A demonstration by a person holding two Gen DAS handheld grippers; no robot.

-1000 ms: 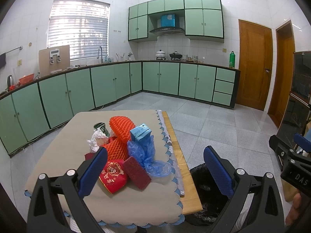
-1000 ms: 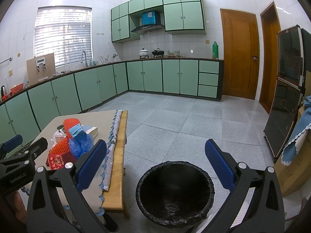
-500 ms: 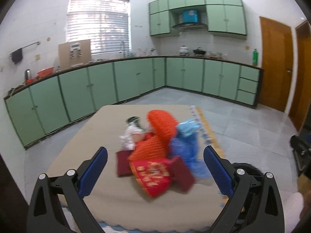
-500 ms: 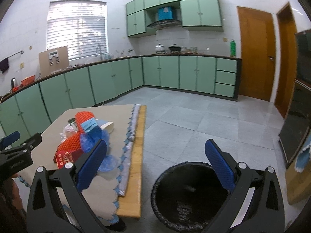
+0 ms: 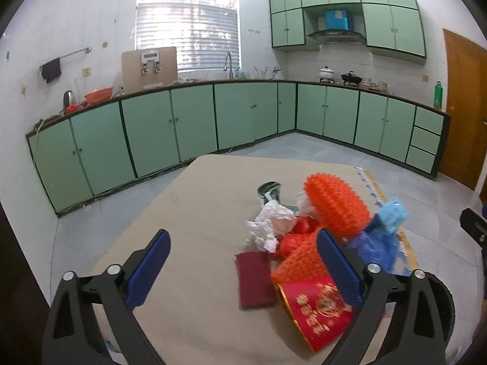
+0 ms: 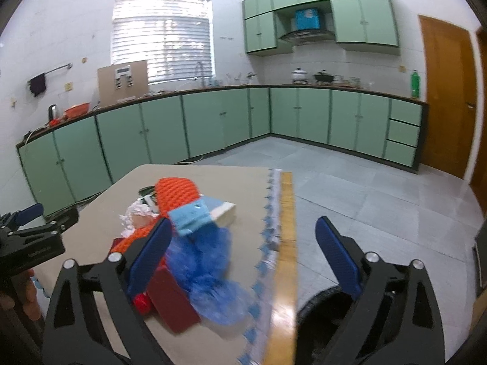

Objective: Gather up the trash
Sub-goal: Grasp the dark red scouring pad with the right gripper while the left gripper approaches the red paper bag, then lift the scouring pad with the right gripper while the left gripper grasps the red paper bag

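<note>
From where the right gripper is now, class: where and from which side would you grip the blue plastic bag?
Probably the blue plastic bag at its bunched lower end, coming from the table's edge. That crumpled part lies loose and uncovered; its upper end tucks under the light blue box.

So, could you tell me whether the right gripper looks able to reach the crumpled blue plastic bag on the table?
Probably yes. The right gripper has nothing between its closing jaws, and the crumpled blue plastic bag lies at the near right edge of the pile, uncovered, just beside its left finger.
</note>
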